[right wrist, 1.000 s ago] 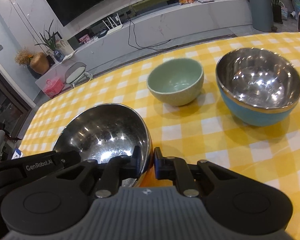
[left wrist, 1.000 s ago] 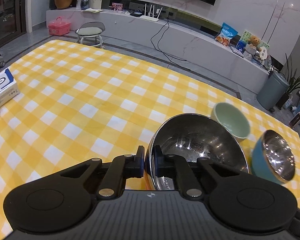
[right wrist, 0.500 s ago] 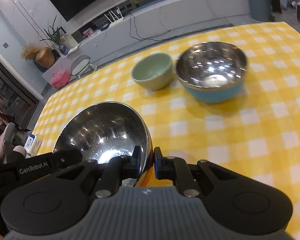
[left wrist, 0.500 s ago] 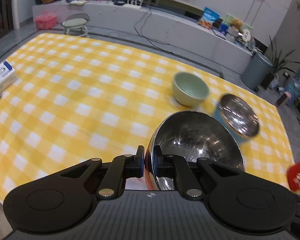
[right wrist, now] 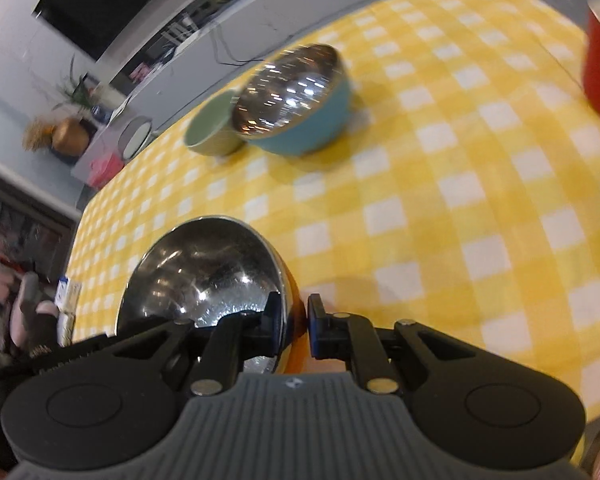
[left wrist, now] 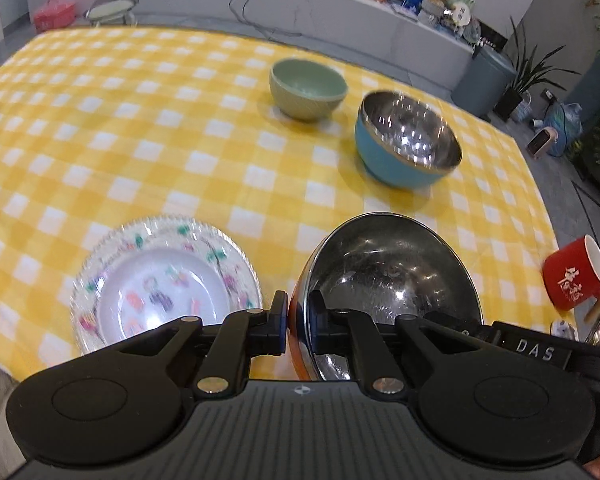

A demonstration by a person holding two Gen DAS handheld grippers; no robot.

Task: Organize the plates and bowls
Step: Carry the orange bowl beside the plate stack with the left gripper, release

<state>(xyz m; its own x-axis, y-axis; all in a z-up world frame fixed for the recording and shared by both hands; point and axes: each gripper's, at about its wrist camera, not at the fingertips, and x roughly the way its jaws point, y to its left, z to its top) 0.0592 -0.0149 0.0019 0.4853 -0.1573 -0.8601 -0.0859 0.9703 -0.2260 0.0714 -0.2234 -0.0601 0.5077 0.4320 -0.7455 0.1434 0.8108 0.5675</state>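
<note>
steel bowl [left wrist: 388,276] carried nearer, now right of patterned plate [left wrist: 164,284], rim clamped in both left gripper [left wrist: 298,320] and right gripper [right wrist: 294,322], jaws nearly closed

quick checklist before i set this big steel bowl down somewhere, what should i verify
1. Left tool clamped on the rim of the large orange-sided steel bowl: ok.
2. Right tool clamped on the opposite rim of that bowl: ok.
3. Bowl clear of the yellow checked tablecloth: cannot tell, its underside is hidden.
4. Floral white plate close beside the held bowl, on its left: not ok, watch for contact.
5. Blue-sided steel bowl and green ceramic bowl upright and unfilled, free for stacking: ok.
6. Red mug near the table's right edge: not ok, keep the swing away.
</note>
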